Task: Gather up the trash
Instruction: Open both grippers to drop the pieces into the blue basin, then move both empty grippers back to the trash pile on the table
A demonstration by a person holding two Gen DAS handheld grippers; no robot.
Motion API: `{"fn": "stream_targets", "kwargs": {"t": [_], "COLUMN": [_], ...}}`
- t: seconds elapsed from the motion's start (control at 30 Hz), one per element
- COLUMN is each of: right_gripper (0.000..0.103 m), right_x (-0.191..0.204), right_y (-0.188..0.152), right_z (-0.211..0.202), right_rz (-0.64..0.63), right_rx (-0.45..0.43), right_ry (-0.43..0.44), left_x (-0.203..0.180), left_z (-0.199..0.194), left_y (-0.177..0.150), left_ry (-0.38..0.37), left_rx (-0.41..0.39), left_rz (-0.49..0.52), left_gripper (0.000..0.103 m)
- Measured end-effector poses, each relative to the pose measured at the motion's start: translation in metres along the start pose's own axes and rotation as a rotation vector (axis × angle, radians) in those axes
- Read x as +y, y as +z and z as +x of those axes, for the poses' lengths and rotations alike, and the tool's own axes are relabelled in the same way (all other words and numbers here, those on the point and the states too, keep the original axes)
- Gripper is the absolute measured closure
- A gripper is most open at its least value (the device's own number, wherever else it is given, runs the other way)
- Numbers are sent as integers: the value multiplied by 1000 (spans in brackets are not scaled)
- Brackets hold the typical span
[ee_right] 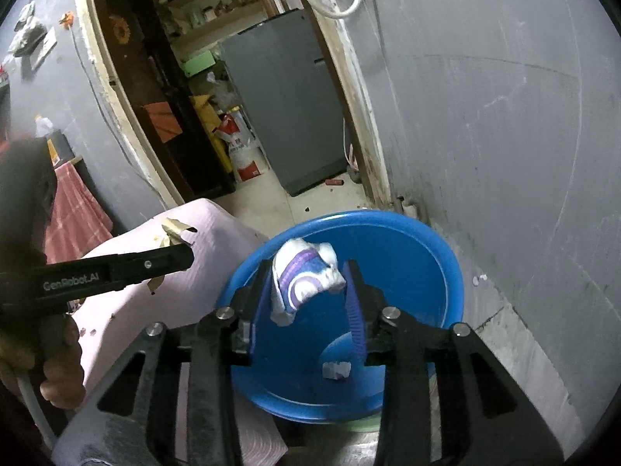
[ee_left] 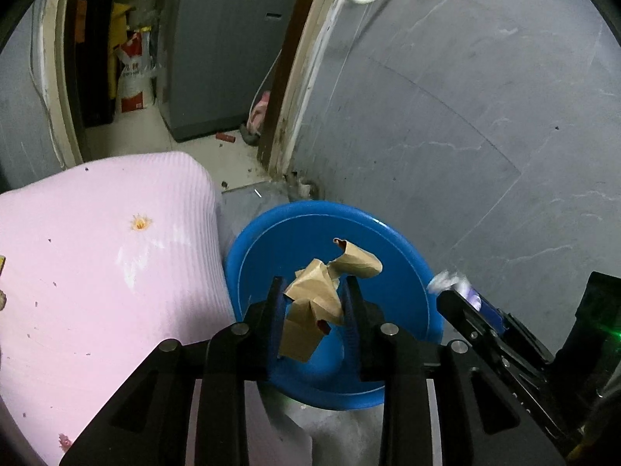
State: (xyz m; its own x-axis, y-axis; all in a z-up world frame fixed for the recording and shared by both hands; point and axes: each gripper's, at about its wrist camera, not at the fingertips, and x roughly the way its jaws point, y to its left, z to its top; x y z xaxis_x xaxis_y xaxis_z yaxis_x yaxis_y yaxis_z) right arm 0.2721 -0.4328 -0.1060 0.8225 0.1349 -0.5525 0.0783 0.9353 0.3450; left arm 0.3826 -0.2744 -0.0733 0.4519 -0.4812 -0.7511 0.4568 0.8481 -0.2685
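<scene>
Brown paper (ee_left: 316,299) and white-and-purple wrapper (ee_right: 300,287) — both light, crumpled and soft, easy to squash, not easy to break. Best pinched across the thick, bunched middle, not by a loose flap. Both up in the air right over the blue tub (ee_left: 248,256), beside the pink mat (ee_left: 97,252). Left tongs (ee_left: 314,282) only a little way apart, pinching the brown paper in the middle, with one end hanging down loose. Right tongs (ee_right: 308,265) also spread just a little, with the wrapper between them, touching one side — hard to tell if squeezed from the other. One small white scrap (ee_right: 337,371) already down in the tub.
</scene>
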Motion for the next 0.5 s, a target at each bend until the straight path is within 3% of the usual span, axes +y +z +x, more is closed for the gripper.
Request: {"fn": "stream_targets", "kwargs": {"t": [0.1, 0.3, 0.5], "right_gripper": [62, 56, 51], "right_x": [0, 3, 10], "right_y": [0, 3, 11], "right_z": [2, 0, -18], "right_rz": [10, 11, -17], "right_rx": [6, -12, -77], "right_ry": [-2, -14, -32], "left_x": [0, 1, -1], "left_z": [1, -2, -21], "left_y": [0, 1, 2], "left_ry": [-4, -19, -21], "left_rx": [3, -4, -74], "left_rz": [-7, -18, -18], "left_gripper": [70, 67, 55]}}
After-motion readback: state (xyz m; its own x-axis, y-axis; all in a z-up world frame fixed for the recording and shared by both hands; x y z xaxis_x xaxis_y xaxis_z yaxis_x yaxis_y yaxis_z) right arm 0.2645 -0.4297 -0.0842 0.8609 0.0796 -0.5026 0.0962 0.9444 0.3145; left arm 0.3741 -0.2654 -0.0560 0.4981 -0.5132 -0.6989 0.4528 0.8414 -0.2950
